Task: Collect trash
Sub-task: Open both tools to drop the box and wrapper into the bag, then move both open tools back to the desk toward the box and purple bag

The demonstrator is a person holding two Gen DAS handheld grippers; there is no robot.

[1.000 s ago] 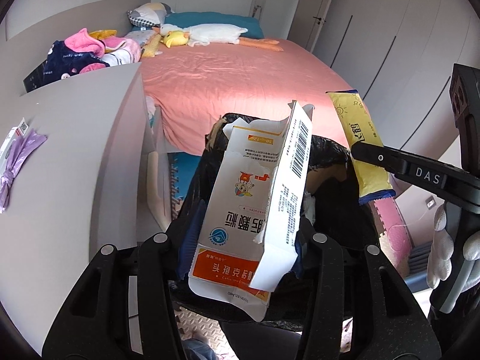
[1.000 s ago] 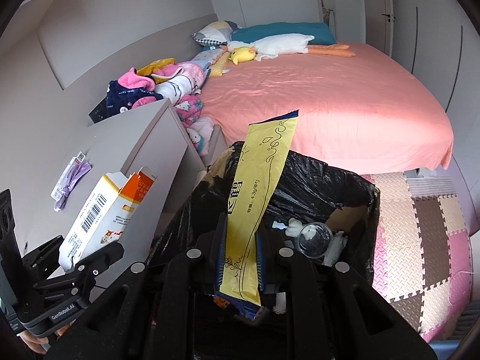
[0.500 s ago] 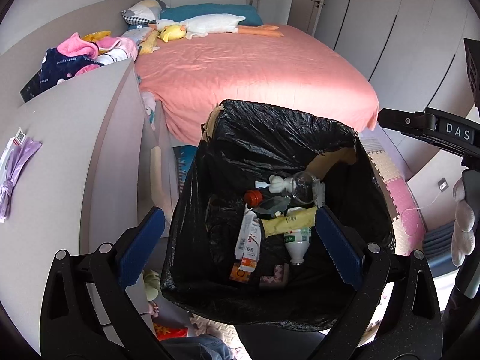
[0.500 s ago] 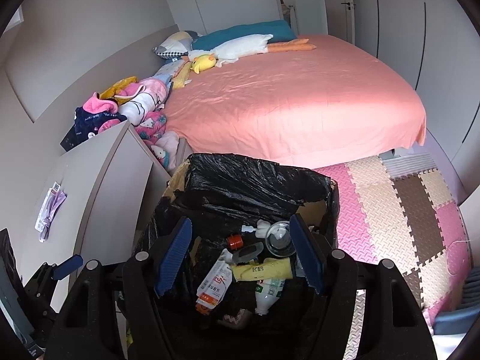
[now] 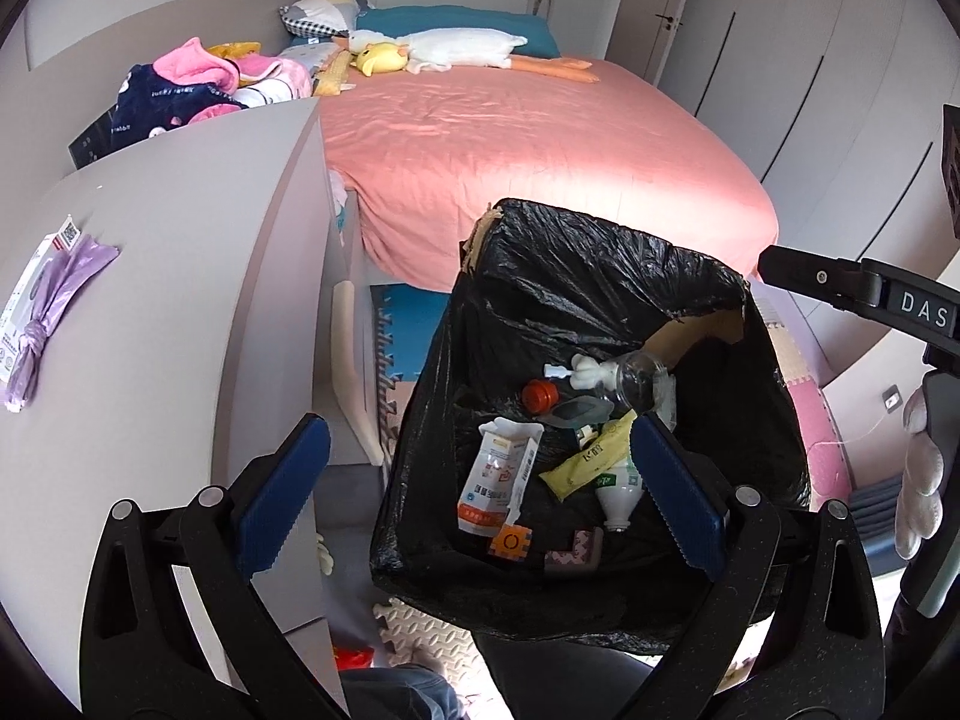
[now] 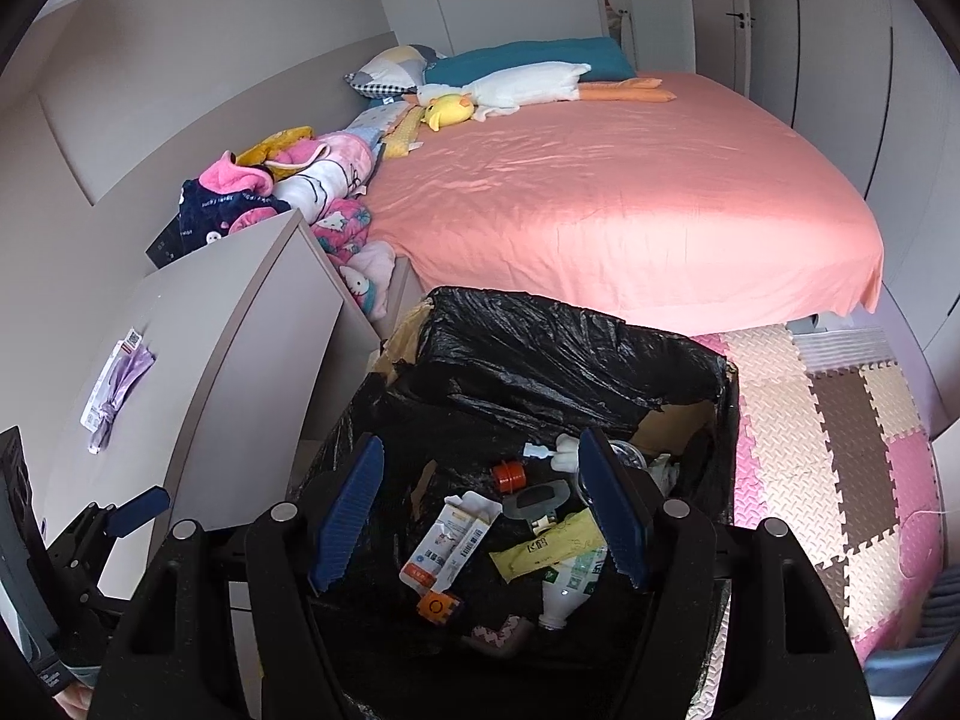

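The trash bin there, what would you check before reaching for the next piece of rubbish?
1. Left gripper empty, jaws open: ok.
2. Right gripper empty, jaws open: ok.
3. White carton inside the trash bin: ok.
4. Yellow wrapper inside the bin: ok.
5. Bin still has room: ok, the rubbish lies low.
6. Purple packet on the cabinet is trash: cannot tell.

You see: glossy, crinkled black plastic bin liner (image 5: pixel 576 276); printed paper carton (image 5: pixel 498 483); clear plastic bottle (image 5: pixel 636 369); smooth matt cabinet top (image 5: pixel 168 276); textured foam floor mat (image 6: pixel 828 450).
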